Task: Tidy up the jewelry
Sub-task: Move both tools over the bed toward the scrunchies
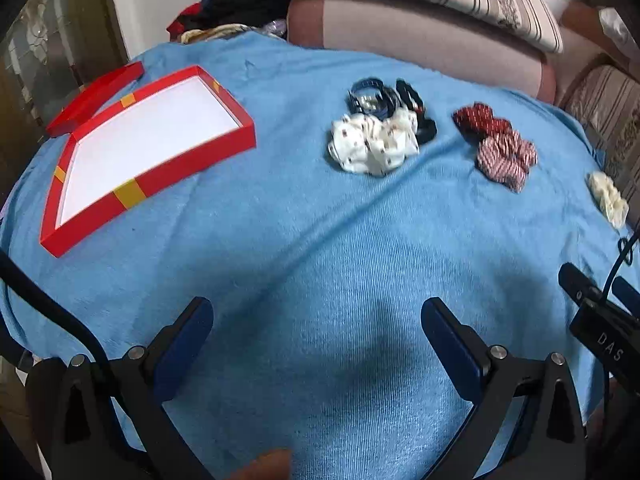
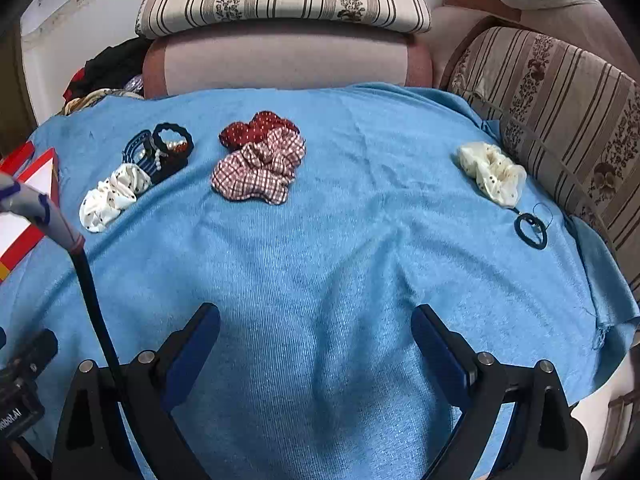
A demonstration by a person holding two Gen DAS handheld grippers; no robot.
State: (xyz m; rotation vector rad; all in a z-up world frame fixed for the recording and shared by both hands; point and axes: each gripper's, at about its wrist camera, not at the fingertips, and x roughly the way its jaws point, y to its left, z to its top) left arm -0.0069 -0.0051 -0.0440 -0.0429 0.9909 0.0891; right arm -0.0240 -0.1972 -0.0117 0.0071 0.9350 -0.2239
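Both grippers hover over the blue cloth, fingers spread wide and holding nothing. Ahead of the left gripper, beyond its left finger, lies the open red box. Past the right gripper sit the white scrunchie, checked scrunchie and cream scrunchie further right.

Red box, blue cloth

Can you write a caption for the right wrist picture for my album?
Open right gripper above a blue cloth with a checked scrunchie, cream scrunchie and black hair tie.
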